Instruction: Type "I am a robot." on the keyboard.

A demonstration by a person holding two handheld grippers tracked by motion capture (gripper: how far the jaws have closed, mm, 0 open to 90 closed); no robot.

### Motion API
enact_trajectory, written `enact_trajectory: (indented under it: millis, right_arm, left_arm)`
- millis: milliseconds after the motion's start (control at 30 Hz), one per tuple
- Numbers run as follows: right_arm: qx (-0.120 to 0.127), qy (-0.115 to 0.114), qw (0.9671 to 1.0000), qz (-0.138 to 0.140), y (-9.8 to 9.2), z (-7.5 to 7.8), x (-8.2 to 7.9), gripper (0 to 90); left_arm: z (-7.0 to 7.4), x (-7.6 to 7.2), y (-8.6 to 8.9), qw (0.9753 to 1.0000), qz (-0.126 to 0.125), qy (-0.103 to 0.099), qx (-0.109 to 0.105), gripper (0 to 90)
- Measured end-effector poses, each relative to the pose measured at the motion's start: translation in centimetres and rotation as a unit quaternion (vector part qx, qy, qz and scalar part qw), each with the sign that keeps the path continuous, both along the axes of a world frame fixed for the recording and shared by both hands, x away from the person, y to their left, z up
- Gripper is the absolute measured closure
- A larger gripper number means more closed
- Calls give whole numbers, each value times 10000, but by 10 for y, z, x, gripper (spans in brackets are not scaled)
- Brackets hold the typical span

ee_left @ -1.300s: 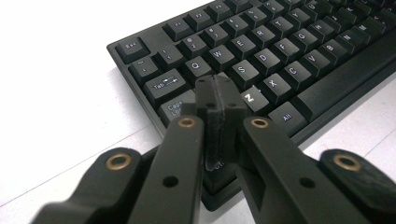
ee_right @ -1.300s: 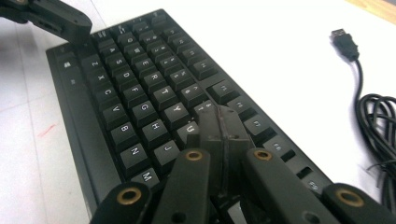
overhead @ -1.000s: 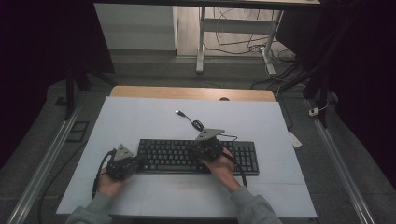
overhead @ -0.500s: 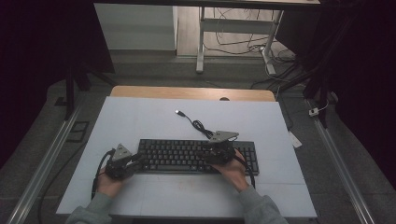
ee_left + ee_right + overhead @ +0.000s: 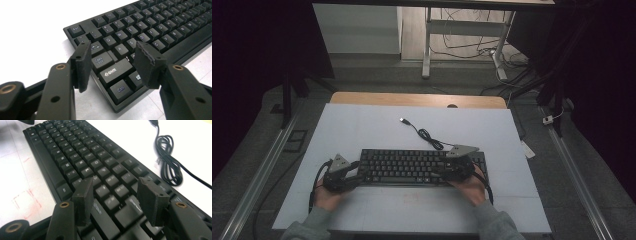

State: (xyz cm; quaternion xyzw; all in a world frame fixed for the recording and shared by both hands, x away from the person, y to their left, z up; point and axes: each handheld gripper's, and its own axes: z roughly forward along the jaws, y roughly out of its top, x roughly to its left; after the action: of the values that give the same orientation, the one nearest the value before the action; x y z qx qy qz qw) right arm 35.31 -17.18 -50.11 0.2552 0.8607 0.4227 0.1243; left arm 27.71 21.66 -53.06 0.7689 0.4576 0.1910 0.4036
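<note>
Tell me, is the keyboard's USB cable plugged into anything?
No, the cable lies coiled on the table, its plug free beyond the keyboard.

Pretty plain setup: a pale white rectangular surface point(image 5: 362, 125) with a wooden strip along its top edge, a black full-size plastic keyboard point(image 5: 412, 166) lying at lower centre, and its coiled black USB cable point(image 5: 424, 134) trailing toward upper centre.

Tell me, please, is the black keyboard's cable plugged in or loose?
Loose: the black cable lies partly coiled on the white table, plug end free.
</note>
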Motion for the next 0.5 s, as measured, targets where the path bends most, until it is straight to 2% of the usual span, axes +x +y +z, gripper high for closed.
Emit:
enact_trajectory:
  millis: [333, 500]
  right_arm:
    - [25, -41, 9999, -100, -16, 0, -6, 471]
    - [27, -57, 9999, -120, -17, 0, -7, 471]
  left_arm:
    - [2, 0, -2, 9998, -158, 104, 81, 409]
    - [13, 1, -3, 9988, -440, 163, 105, 388]
